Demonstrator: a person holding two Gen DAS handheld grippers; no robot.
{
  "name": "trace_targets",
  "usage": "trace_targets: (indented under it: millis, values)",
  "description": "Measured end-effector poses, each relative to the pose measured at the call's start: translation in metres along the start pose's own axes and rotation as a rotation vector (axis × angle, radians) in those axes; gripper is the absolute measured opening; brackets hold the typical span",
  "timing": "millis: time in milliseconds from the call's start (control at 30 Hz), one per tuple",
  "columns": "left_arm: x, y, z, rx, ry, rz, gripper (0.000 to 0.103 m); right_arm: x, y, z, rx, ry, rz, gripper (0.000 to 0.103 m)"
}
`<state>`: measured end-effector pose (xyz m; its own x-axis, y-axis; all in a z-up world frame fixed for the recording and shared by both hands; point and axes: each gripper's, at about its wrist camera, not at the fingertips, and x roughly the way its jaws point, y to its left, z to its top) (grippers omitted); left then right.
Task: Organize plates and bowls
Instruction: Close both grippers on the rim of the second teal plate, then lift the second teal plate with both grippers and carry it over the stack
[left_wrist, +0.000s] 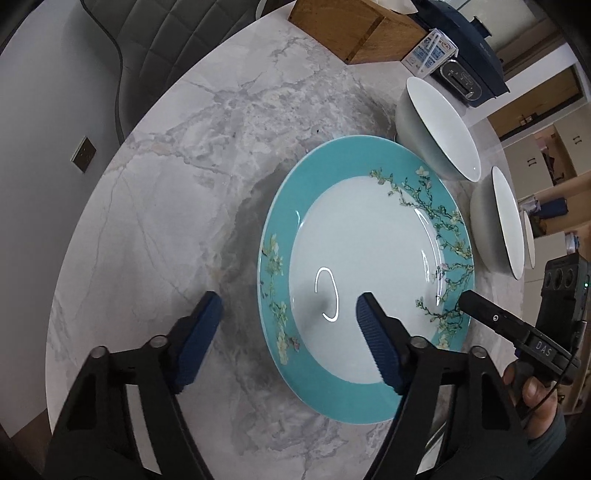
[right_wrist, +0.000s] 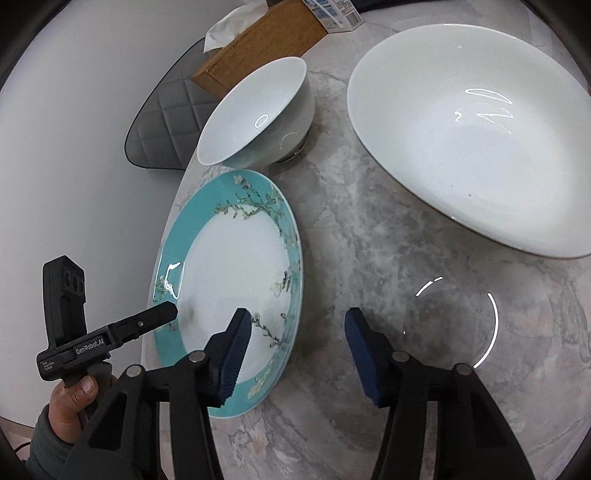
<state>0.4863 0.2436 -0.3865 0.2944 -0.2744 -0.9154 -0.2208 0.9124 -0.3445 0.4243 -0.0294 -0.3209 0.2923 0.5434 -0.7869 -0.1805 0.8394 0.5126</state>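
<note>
The left gripper (left_wrist: 288, 314) came in over the near-left rim of the turquoise plate (left_wrist: 314, 395), one blue pad outside on the marble table (left_wrist: 166, 184), the other above the white centre; jaws apart, nothing pinched, rim between them. The plate lay flat on the table, blossom branches along its border. Next to it, further right, the small white bowl (right_wrist: 255, 114) stood just beyond the plate's far edge, a wooden tissue box (right_wrist: 258, 44) behind it. Over to the right gripper (right_wrist: 295, 325): it straddled the plate's right rim, left pad over the plate, right pad above bare marble, released and gripping nothing. Furthest right sat the large white bowl (right_wrist: 461, 140), clear of the plate.
</note>
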Motion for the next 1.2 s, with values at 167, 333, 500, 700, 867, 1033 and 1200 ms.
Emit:
trace_targets:
  millis: [167, 333, 500, 700, 867, 1033, 1200]
  values:
    - [0.002, -0.001, 0.008, -0.001, 0.005, -0.005, 0.039, 0.008, 0.004, 0.007, -0.021, 0.018, -0.006, 0.037]
    - [0.004, -0.002, 0.007, -0.008, 0.007, -0.013, 0.027, 0.012, 0.004, 0.001, -0.030, 0.054, 0.010, 0.013]
    - [0.002, 0.005, 0.005, -0.028, 0.002, -0.022, 0.014, 0.014, 0.002, 0.000, -0.018, 0.050, 0.011, 0.010]
    - [0.000, 0.004, 0.001, -0.040, -0.020, 0.000, 0.012, 0.012, 0.003, -0.002, -0.020, 0.048, 0.001, 0.010]
    - [-0.007, 0.004, -0.002, -0.050, -0.052, -0.004, 0.011, 0.005, 0.011, -0.007, -0.045, 0.041, -0.012, 0.010]
    - [-0.015, 0.003, -0.014, -0.045, -0.063, -0.011, 0.010, -0.003, 0.018, -0.016, -0.069, 0.031, -0.037, 0.010]
    - [-0.036, -0.002, -0.035, -0.038, -0.083, -0.027, 0.010, -0.020, 0.027, -0.028, -0.089, 0.007, -0.043, 0.010]
